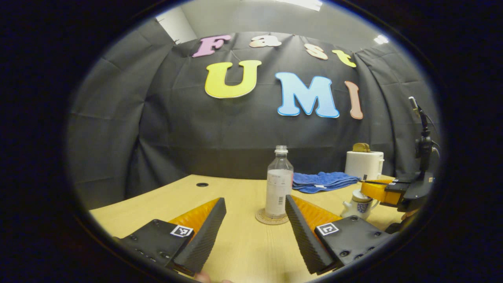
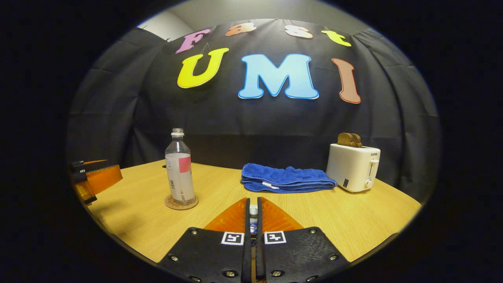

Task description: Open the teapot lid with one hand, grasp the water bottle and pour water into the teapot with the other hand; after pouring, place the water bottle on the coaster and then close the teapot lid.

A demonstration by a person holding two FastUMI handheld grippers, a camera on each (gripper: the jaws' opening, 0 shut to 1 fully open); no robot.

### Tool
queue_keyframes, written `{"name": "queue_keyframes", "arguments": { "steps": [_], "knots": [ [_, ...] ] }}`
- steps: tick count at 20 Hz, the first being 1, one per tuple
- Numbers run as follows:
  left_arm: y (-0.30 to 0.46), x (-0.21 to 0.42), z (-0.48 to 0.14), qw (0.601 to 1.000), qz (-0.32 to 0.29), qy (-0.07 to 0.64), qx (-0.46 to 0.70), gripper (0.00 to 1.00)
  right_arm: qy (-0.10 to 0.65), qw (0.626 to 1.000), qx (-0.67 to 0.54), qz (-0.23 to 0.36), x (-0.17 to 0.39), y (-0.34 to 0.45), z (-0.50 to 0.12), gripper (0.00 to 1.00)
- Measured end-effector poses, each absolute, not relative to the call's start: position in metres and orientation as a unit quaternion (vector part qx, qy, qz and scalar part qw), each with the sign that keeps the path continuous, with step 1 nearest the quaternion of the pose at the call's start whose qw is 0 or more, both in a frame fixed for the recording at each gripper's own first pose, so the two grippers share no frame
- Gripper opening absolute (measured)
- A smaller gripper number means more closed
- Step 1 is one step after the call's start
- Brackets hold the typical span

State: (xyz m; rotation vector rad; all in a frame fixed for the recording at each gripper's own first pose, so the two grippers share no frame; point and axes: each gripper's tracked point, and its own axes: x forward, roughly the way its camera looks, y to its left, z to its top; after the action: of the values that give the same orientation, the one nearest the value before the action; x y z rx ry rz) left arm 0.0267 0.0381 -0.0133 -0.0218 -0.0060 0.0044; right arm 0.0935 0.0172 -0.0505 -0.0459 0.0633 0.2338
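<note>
A clear, uncapped water bottle [image 1: 279, 184] [image 2: 180, 173] stands upright on a round coaster [image 1: 271, 217] [image 2: 181, 203] on the wooden table. My left gripper [image 1: 255, 200] is open and sits a little short of the bottle, holding nothing; in the right gripper view the left gripper [image 2: 92, 177] pokes in at the left edge. The small white teapot [image 1: 358, 204] with blue pattern stands to the right of the bottle. My right gripper [image 1: 371, 188] [image 2: 253, 200] is over the teapot's top, fingers shut on the lid knob [image 2: 253, 212]. I cannot tell whether the lid is lifted.
A folded blue towel [image 1: 324, 181] [image 2: 285, 179] lies behind the teapot. A white toaster [image 1: 364, 164] [image 2: 353, 167] with bread in it stands at the back right. A round cable hole [image 1: 202, 184] is at the table's far left.
</note>
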Motion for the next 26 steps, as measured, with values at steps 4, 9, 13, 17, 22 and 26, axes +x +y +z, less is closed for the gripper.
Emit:
{"name": "queue_keyframes", "arguments": {
  "steps": [4, 9, 13, 17, 22, 26],
  "knots": [
    [0.050, 0.011, -0.026, 1.000, 0.027, 0.010, -0.011, 1.00, 0.032, 0.992, -0.021, 0.116, 0.095, 0.018, -0.051, 0.05],
    [0.056, -0.003, -0.028, 0.999, 0.050, 0.006, 0.017, 1.00, 0.046, 0.991, -0.025, 0.123, 0.093, 0.018, -0.060, 0.05],
    [0.052, -0.003, -0.026, 0.998, 0.056, 0.001, 0.027, 1.00, 0.048, 0.991, -0.030, 0.120, 0.091, 0.017, -0.060, 0.05],
    [0.051, 0.010, -0.025, 0.998, 0.064, -0.002, 0.024, 1.00, 0.055, 0.991, -0.022, 0.117, 0.091, 0.015, -0.063, 0.09],
    [0.038, 0.026, -0.026, 0.998, 0.050, -0.001, 0.025, 1.00, 0.029, 0.994, 0.011, 0.104, 0.081, 0.000, -0.047, 0.64],
    [0.036, 0.029, -0.025, 0.999, 0.042, 0.002, 0.028, 1.00, -0.031, 0.996, 0.028, 0.074, 0.055, -0.022, -0.023, 0.66]
  ]
}}
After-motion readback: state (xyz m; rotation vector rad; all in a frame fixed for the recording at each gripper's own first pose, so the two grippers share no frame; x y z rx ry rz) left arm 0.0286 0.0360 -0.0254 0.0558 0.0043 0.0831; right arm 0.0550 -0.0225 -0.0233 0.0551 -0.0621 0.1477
